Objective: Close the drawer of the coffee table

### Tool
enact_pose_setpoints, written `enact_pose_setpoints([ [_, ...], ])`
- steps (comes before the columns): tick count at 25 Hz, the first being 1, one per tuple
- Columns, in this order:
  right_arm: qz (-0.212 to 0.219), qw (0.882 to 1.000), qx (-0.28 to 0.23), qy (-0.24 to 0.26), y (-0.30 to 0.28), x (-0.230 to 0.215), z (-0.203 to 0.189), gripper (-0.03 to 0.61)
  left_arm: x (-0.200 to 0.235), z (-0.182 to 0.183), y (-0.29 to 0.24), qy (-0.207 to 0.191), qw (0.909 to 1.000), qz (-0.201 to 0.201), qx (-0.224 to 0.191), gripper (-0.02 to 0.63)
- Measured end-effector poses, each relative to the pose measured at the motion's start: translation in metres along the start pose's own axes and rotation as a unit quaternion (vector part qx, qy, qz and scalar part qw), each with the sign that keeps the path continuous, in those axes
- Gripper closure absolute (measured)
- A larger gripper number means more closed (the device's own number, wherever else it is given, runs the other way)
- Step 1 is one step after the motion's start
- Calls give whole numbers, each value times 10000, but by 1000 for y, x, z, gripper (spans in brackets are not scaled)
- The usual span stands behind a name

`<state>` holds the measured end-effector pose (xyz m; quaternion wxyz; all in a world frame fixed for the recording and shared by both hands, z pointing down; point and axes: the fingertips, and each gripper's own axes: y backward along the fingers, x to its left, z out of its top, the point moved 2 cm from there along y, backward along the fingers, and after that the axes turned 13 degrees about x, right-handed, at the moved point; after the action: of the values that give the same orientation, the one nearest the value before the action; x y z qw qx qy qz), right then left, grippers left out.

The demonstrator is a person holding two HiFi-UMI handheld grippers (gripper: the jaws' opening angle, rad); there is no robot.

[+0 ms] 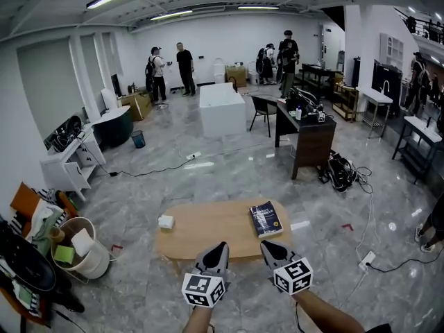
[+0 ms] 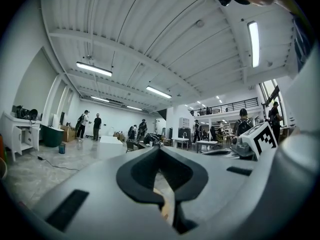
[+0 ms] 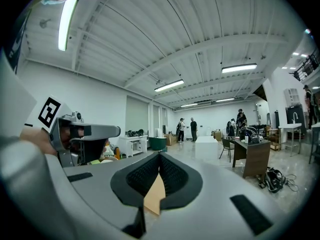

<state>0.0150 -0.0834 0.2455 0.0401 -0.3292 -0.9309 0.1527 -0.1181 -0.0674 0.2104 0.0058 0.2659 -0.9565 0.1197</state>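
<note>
The oval wooden coffee table [image 1: 208, 231] stands just ahead of me on the grey floor. A dark blue book [image 1: 265, 220] lies on its right part and a small white box [image 1: 166, 221] on its left. No drawer shows; the table's near side is hidden under its top and my grippers. My left gripper [image 1: 220, 248] and right gripper [image 1: 269, 247] sit side by side at the table's near edge, both shut with nothing held. In each gripper view the jaws meet at the tips, left gripper [image 2: 159, 151] and right gripper [image 3: 159, 158], with a sliver of tan wood behind them.
A round basket [image 1: 91, 257] with cloths stands at the left of the table. A power strip [image 1: 366, 259] and cables lie on the floor at the right. Farther off are a dark desk [image 1: 310, 136], a white block [image 1: 222, 109] and several people.
</note>
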Motion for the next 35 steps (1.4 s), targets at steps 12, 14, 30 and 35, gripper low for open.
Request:
enact_pose_setpoints([
  [12, 299, 9993, -171, 168, 72, 18, 4, 560, -69, 6, 37, -113, 9998, 45, -162, 614],
  [14, 335, 9991, -202, 180, 83, 21, 3, 560, -79, 5, 44, -111, 9998, 73, -171, 614],
  [30, 530, 9973, -451, 216, 163, 32, -3, 560, -166, 5, 86, -427, 9984, 216, -286, 614],
  [35, 532, 9968, -546, 242, 183, 28, -4, 560, -187, 4, 89, -484, 9980, 231, -330, 614],
])
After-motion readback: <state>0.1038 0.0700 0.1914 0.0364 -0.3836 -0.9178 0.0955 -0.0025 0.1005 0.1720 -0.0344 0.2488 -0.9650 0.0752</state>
